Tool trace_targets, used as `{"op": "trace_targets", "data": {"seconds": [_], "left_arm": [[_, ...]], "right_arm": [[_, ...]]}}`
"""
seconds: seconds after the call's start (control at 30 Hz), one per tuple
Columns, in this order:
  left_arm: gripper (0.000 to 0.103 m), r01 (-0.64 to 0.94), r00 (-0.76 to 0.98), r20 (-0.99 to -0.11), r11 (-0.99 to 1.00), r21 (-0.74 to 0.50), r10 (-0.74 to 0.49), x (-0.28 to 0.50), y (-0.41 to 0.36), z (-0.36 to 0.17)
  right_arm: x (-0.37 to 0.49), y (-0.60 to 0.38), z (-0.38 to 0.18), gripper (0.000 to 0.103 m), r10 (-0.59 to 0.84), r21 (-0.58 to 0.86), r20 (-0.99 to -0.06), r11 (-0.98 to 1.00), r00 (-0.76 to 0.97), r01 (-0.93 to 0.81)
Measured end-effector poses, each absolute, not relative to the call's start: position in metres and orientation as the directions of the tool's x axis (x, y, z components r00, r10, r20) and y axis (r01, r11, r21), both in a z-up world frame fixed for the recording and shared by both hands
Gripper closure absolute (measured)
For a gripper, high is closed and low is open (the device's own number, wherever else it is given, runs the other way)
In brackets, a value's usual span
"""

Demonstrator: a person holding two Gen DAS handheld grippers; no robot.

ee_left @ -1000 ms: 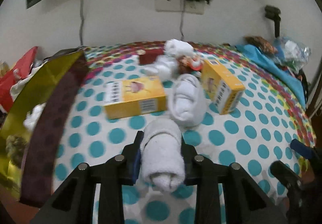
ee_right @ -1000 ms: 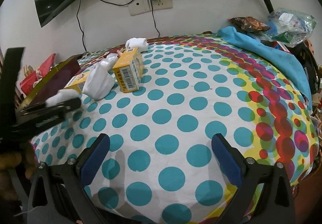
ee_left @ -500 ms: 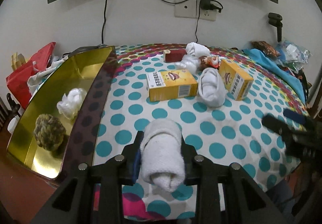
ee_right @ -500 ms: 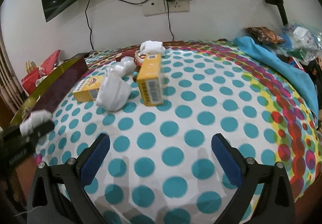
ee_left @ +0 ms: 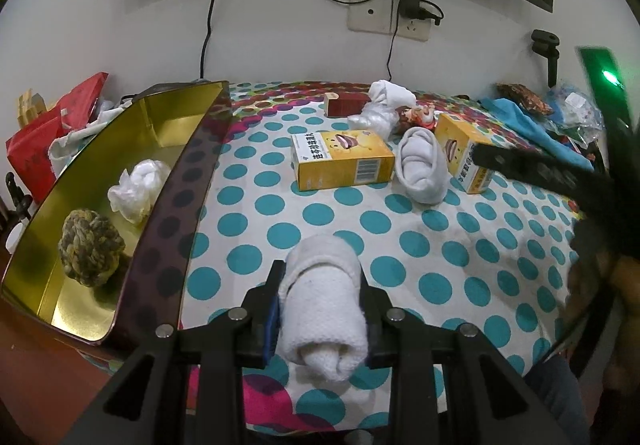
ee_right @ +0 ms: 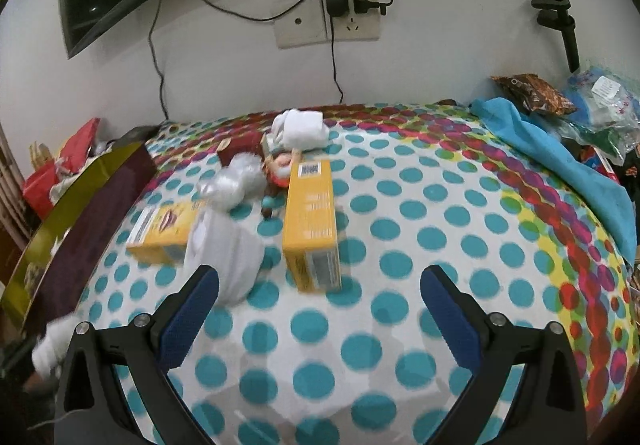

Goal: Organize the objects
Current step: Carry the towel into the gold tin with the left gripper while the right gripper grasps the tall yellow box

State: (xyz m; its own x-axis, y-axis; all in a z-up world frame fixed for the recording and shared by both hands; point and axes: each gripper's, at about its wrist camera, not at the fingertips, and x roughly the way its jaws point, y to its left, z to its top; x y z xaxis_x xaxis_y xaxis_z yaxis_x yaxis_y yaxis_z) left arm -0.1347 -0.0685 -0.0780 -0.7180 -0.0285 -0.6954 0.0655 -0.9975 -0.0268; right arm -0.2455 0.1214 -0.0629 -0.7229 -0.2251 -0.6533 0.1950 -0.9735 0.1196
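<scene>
One polka-dot table (ee_left: 460,245) fills most of both views, white cloth with teal dots and a multicoloured border. At the left of the left wrist view a gold tin (ee_left: 168,125) lies open at the table's edge, with a knotted rope ball (ee_left: 90,249) and a crumpled white bag (ee_left: 138,189) inside. Right of centre lie two yellow boxes, one on its side (ee_left: 344,161), the other (ee_left: 460,149) partly behind the dark right gripper (ee_left: 532,169) crossing the right edge. Between them a folded white sock (ee_left: 420,169) rests on the cloth.

At bottom centre of that view the left gripper (ee_left: 322,309) is clamped on a rolled white towel (ee_left: 324,301): fuzzy, tightly rolled, pinched at both sides, its end sticking out toward the camera, above the cloth just right of the tin.

In the right wrist view the right gripper (ee_right: 320,309) stands wide apart and empty at the bottom, the sock (ee_right: 224,249) just beyond its left finger, the box (ee_right: 312,221) upper centre.
</scene>
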Motion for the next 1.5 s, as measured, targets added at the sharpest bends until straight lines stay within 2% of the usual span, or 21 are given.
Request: {"op": "trace_targets", "data": {"seconds": [0.07,0.1,0.13,0.17,0.2,0.23,0.6,1.03,1.5], "left_arm": [[0.073,0.061,-0.719,-0.694,-0.998,-0.028,-0.024,-0.134,-0.067,-0.078],[0.073,0.059,-0.719,-0.695,-0.998,-0.027,-0.024,-0.134,-0.067,-0.079],[0.072,0.06,-0.718,-0.695,-0.998,-0.027,-0.025,-0.134,-0.067,-0.079],[0.072,0.062,-0.718,-0.695,-0.998,-0.027,-0.026,-0.134,-0.067,-0.079],[0.072,0.067,-0.719,-0.695,-0.997,-0.027,-0.029,-0.134,-0.068,-0.079],[0.072,0.071,-0.718,-0.695,-0.997,-0.028,-0.032,-0.134,-0.069,-0.079],[0.072,0.128,-0.741,-0.666,-0.992,-0.015,-0.085,-0.134,-0.083,-0.065],[0.072,0.26,-0.771,-0.599,-0.966,0.013,-0.216,-0.136,-0.139,-0.02],[0.072,0.364,-0.72,-0.624,-0.931,0.033,-0.304,-0.176,-0.199,-0.007]], "right_arm": [[-0.26,0.119,-0.065,0.005,-0.216,0.123,-0.668,-0.976,-0.712,0.181],[-0.266,0.118,-0.066,0.016,-0.223,0.133,-0.673,-0.974,-0.705,0.181],[-0.273,0.116,-0.068,0.035,-0.222,0.134,-0.68,-0.975,-0.699,0.18],[-0.28,0.113,-0.071,0.048,-0.211,0.121,-0.694,-0.977,-0.689,0.178],[-0.287,0.111,-0.074,0.073,-0.215,0.12,-0.709,-0.975,-0.671,0.184],[-0.29,0.109,-0.076,0.076,-0.233,0.133,-0.718,-0.971,-0.657,0.199],[-0.245,0.096,-0.072,0.076,-0.232,0.044,-0.659,-0.962,-0.716,0.271],[-0.228,0.094,-0.062,0.076,-0.259,0.062,-0.644,-0.956,-0.72,0.288],[-0.226,0.102,-0.064,0.076,-0.267,0.084,-0.637,-0.957,-0.723,0.278]]}}
